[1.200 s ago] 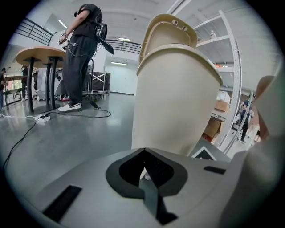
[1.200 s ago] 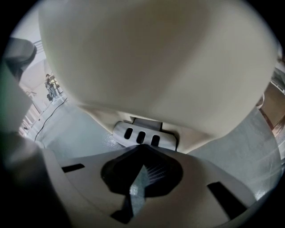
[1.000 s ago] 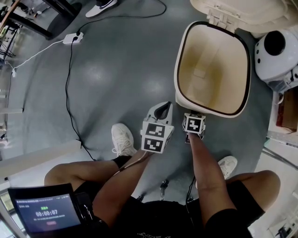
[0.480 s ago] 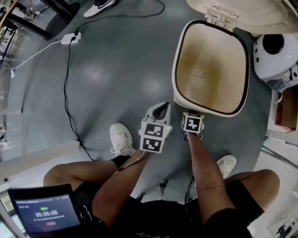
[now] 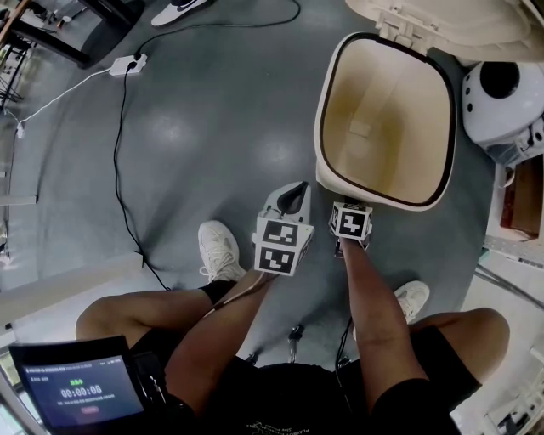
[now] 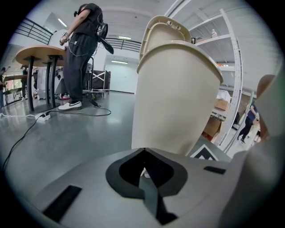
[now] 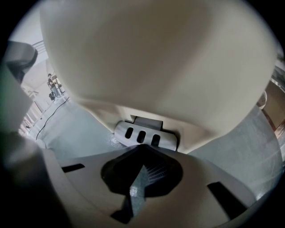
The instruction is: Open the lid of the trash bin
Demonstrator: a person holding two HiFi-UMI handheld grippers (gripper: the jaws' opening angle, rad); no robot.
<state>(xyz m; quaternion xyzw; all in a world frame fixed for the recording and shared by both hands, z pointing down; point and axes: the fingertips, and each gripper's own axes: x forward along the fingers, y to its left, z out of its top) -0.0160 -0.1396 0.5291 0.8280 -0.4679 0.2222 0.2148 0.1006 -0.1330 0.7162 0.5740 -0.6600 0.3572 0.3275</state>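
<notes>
Lid (image 5: 442,21) stands tipped back at the far side of the trash bin (image 5: 327,127), right of centre, exactly as 1 second ago: nothing has moved, so opening looks done. Right gripper (image 7: 141,171), clenched on nothing, noses the pedal (image 7: 143,136); contact unclear. Left gripper (image 5: 293,197), likewise clenched and empty, hangs just left of it.

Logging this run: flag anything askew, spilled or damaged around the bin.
Nothing stands out. The bin stands upright with its lid open, and there is no spill on the floor around it. Only a cable trails loose across the floor.
</notes>
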